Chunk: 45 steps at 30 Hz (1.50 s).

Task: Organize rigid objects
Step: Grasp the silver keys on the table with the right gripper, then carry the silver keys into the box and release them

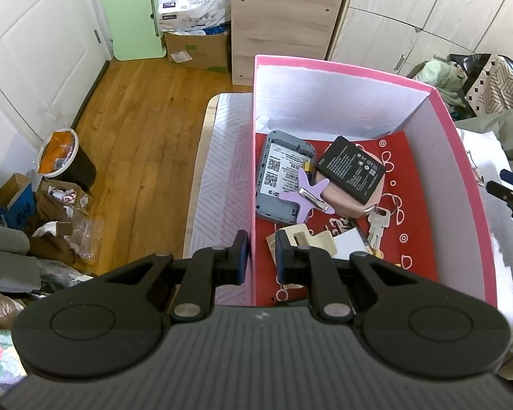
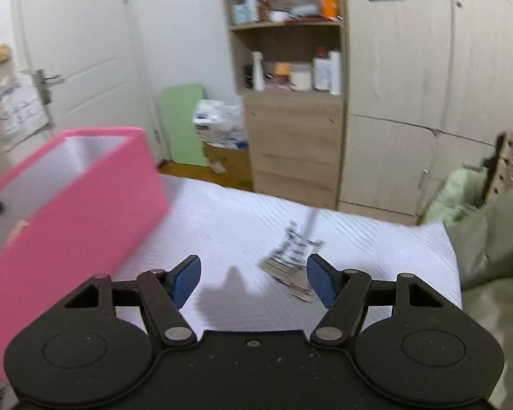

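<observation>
A pink box (image 1: pixel 461 143) stands on the white bedspread. Inside it lie a grey device (image 1: pixel 284 177), a black battery (image 1: pixel 350 167), a purple star-shaped clip (image 1: pixel 306 193), keys (image 1: pixel 376 229) and a cream plastic piece (image 1: pixel 311 239). My left gripper (image 1: pixel 261 258) is shut on the box's left wall (image 1: pixel 253 205), one finger on each side. The box (image 2: pixel 71 212) also shows at the left of the right wrist view. My right gripper (image 2: pixel 253 280) is open and empty above the bedspread, with a blurred bunch of metal keys (image 2: pixel 290 256) by its right finger.
The bed edge (image 1: pixel 201 171) drops to a wooden floor (image 1: pixel 136 136) with a bin (image 1: pixel 65 160) and clutter. A wooden shelf unit (image 2: pixel 290 119) and wardrobe doors (image 2: pixel 427 102) stand behind. An olive blanket (image 2: pixel 496 239) lies at the right.
</observation>
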Tool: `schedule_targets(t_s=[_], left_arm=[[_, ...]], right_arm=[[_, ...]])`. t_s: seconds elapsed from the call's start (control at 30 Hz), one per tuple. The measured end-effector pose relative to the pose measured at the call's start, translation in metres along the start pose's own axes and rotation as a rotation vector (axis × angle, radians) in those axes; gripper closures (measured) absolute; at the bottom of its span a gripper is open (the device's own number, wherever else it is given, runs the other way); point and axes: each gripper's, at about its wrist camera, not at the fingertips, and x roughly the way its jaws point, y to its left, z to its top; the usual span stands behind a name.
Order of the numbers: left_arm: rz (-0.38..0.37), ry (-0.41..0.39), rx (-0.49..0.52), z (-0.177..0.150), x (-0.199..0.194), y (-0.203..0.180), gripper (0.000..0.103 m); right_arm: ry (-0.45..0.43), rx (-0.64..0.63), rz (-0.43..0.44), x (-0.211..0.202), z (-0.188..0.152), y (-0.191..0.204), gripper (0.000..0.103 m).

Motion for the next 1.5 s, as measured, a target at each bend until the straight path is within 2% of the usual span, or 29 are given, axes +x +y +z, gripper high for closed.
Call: schedule_targets(t_s=[0.17,0.27,0.3,0.37,0.43,0.47,0.5,0.73,0.87,1.17,1.5], left_arm=[[0.002,-0.002,-0.008,-0.001,0.0,0.0,0.089],[0.003,-0.002,-0.01,-0.001,-0.001,0.0,0.089],[0.002,-0.002,-0.01,-0.001,-0.001,-0.001,0.089],[0.005,-0.002,-0.009,-0.001,0.0,-0.001,0.089],[0.003,-0.002,-0.011,-0.001,-0.001,0.0,0.089],[0.001,-0.002,-0.011,-0.002,-0.001,0.0,0.089],[0.006,-0.003,-0.009,-0.002,-0.001,-0.001,0.089],[0.004,-0.004,-0.01,-0.001,-0.001,-0.001,0.089],[0.005,-0.005,-0.008,-0.002,-0.002,-0.003,0.089],[0.002,-0.007,-0.008,-0.002,-0.002,-0.003,0.089],[-0.001,-0.013,-0.002,-0.002,-0.003,-0.001,0.089]], right_arm=[[0.036,0.063,-0.015,0.025,-0.008,-0.014,0.038],[0.047,0.034,-0.047,0.039,-0.012,-0.011,0.043],[0.04,0.015,-0.066,0.041,-0.014,-0.008,0.049],[0.021,-0.026,-0.089,0.041,-0.017,-0.005,0.066],[0.023,0.008,-0.067,0.039,-0.014,-0.008,0.077],[0.005,0.023,-0.056,0.035,-0.013,-0.01,0.089],[-0.013,0.031,-0.044,0.031,-0.012,-0.01,0.095],[-0.026,0.148,0.06,0.022,-0.007,-0.02,0.097],[-0.05,0.21,0.156,0.016,-0.002,-0.021,0.098],[-0.153,0.128,0.228,-0.012,0.025,0.015,0.099],[-0.249,0.011,0.368,-0.053,0.06,0.062,0.099]])
